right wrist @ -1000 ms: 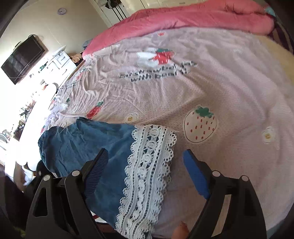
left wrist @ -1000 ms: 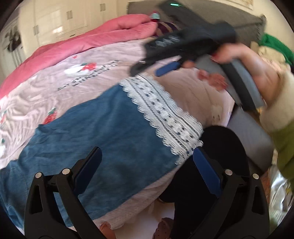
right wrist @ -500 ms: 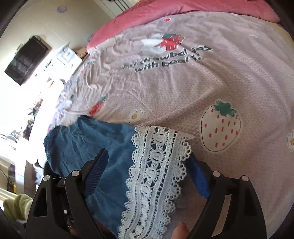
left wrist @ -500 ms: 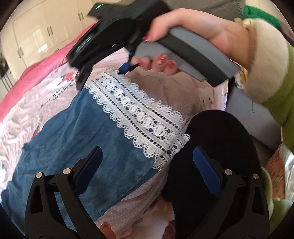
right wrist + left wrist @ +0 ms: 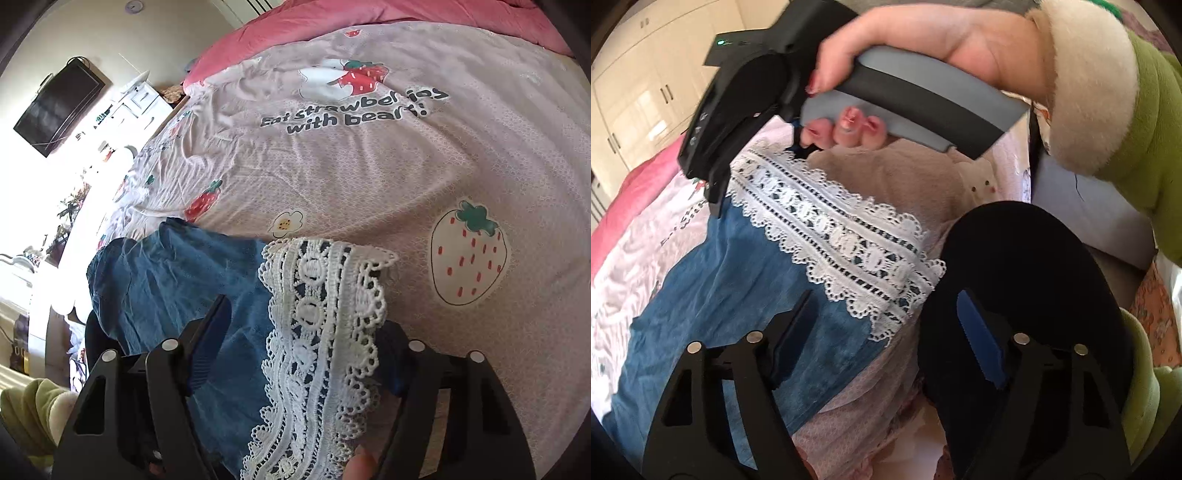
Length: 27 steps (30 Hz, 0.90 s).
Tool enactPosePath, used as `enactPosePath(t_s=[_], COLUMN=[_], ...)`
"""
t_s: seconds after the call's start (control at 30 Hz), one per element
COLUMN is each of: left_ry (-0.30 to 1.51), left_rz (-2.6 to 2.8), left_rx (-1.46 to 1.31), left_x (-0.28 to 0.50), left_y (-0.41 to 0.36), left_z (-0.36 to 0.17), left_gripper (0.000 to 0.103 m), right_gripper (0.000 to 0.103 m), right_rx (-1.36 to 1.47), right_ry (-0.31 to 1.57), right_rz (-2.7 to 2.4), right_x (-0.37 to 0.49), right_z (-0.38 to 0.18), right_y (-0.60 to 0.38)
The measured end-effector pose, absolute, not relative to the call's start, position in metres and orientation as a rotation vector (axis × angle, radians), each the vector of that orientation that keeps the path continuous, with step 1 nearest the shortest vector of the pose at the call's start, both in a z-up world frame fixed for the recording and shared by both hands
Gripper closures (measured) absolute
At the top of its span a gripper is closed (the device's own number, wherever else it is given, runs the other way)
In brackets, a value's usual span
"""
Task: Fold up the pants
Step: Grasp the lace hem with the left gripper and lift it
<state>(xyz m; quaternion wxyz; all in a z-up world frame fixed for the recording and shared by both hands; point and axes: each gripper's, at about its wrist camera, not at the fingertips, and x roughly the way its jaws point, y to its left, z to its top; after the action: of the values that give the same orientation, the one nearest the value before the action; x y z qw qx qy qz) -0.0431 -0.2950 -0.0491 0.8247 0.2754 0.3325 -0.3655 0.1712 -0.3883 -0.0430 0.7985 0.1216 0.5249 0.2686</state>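
Observation:
Blue denim pants (image 5: pixel 746 280) with a white lace hem (image 5: pixel 846 240) lie on a pink strawberry bedsheet (image 5: pixel 369 166). My left gripper (image 5: pixel 886 332) is open, just above the near corner of the lace hem. My right gripper (image 5: pixel 306 339) is open, its fingers straddling the far corner of the lace hem (image 5: pixel 325 314); the right finger is partly hidden under the lace. In the left wrist view the right gripper's black body (image 5: pixel 738 110) and grey handle, held by a hand, hover over that far corner.
A pink quilt (image 5: pixel 369 22) lies bunched along the far side of the bed. A dark rounded object (image 5: pixel 1027 280) sits at the bed's near edge under my left gripper's right finger. A wall TV (image 5: pixel 59 107) and white cabinets stand beyond the bed.
My right gripper has come down onto the far corner of the lace hem, which now lies between its fingers. My left gripper has closed in on the near hem corner, jaws narrowing slightly.

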Motion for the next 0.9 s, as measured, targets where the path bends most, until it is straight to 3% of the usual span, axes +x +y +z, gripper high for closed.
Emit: enactPosePath(t_s=[0.27, 0.4, 0.47, 0.53, 0.63, 0.9], left_ry=[0.671, 0.625, 0.636, 0.655, 0.678, 0.655], left_rz=[-0.735, -0.706, -0.716, -0.723, -0.740, -0.770], left_rx=[0.700, 0.728, 0.703, 0.661, 0.587, 0.437], left_x=[-0.042, -0.040, -0.039, -0.037, -0.033, -0.038], left_y=[-0.315, -0.313, -0.310, -0.304, -0.294, -0.258], left_z=[-0.075, -0.082, -0.079, -0.073, -0.066, -0.032], left_gripper=[0.050, 0.070, 0.075, 0.085, 0.092, 0.094], right_gripper=[0.049, 0.060, 0.075, 0.077, 0.077, 0.078], right_rx=[0.257, 0.223, 0.213, 0.202, 0.201, 0.186], right_ry=[1.140, 1.152, 1.157, 1.150, 1.148, 1.117], right_rz=[0.572, 0.559, 0.561, 0.566, 0.541, 0.514], right_x=[0.176, 0.178, 0.178, 0.176, 0.174, 0.170], right_z=[-0.049, -0.053, -0.053, -0.049, -0.044, -0.015], right_y=[-0.388, -0.384, -0.383, -0.380, -0.377, -0.362])
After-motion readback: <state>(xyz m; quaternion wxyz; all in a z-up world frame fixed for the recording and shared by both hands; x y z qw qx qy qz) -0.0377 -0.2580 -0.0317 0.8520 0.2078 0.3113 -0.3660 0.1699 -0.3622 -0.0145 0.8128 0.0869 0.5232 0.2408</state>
